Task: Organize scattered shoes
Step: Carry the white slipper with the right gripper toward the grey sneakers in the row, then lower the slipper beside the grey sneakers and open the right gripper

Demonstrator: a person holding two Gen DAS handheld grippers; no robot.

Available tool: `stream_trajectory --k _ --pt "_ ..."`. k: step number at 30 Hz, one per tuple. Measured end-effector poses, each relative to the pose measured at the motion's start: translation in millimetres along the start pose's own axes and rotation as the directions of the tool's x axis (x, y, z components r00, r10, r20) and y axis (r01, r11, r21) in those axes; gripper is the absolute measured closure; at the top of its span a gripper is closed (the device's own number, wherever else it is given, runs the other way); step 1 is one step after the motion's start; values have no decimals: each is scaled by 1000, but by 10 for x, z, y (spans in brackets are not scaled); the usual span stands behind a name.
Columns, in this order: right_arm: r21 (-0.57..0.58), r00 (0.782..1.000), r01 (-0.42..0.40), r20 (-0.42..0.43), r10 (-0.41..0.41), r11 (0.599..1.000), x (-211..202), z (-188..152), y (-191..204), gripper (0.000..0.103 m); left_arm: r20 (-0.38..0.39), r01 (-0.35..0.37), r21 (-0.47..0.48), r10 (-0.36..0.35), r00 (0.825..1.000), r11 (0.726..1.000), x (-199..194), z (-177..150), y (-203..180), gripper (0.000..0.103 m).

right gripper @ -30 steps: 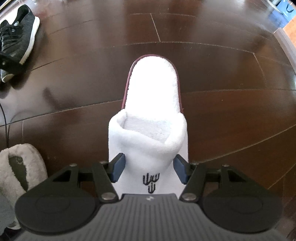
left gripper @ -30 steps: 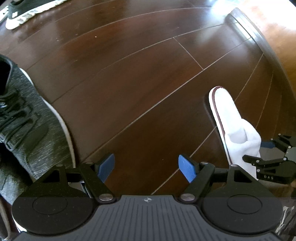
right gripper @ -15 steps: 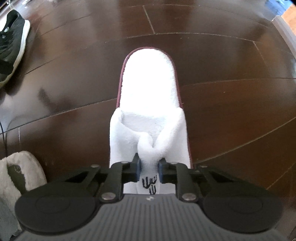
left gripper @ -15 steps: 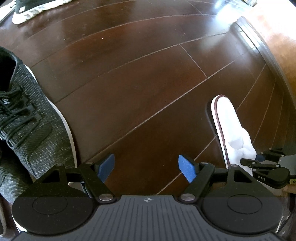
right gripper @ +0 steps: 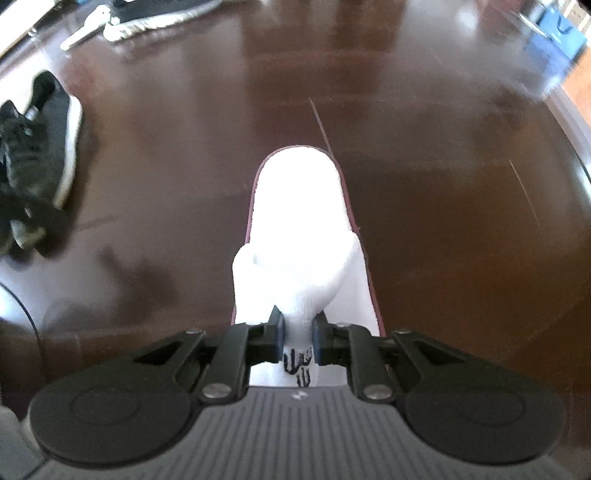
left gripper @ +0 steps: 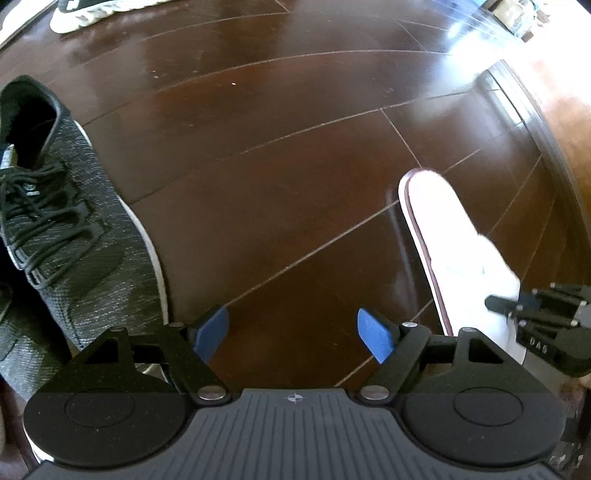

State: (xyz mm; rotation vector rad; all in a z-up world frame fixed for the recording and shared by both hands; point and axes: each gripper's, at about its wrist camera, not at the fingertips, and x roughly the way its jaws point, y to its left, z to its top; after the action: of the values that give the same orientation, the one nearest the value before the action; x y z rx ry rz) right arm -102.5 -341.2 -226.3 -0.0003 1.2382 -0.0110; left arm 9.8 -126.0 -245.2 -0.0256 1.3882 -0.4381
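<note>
A white terry slipper with a dark red sole edge fills the middle of the right wrist view. My right gripper is shut on its bunched upper, and the slipper looks lifted off the floor. The same white slipper shows at the right of the left wrist view, with the right gripper pinching it. My left gripper hangs open over bare dark floor, blue pads apart, nothing between them. A grey knit sneaker with black laces lies just left of it.
Dark wooden floorboards run through both views. Another dark shoe with a white sole lies at the far top left. The grey sneaker appears at the left in the right wrist view. A lighter raised wooden edge borders the floor at the right.
My right gripper went from open around the slipper's upper to shut on it, then raised the slipper off the floor. The left gripper stayed open and drifted slightly, bringing more of the sneaker into view.
</note>
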Motion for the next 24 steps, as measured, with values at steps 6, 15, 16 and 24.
stream_trajectory --k 6,15,16,24 --pt "-43 997 -59 54 62 997 74 392 248 88 35 -28 -47 30 999 998 -70 19 147 21" --pt "-117 986 -139 81 149 983 230 908 801 88 121 -71 -162 92 988 984 -252 79 468 21" --pt "-122 985 -143 79 154 982 262 944 841 88 125 -73 -165 95 988 984 -250 91 468 21" --pt "-158 983 -160 61 172 974 479 1218 1180 88 164 -102 -200 136 977 974 -328 140 574 20"
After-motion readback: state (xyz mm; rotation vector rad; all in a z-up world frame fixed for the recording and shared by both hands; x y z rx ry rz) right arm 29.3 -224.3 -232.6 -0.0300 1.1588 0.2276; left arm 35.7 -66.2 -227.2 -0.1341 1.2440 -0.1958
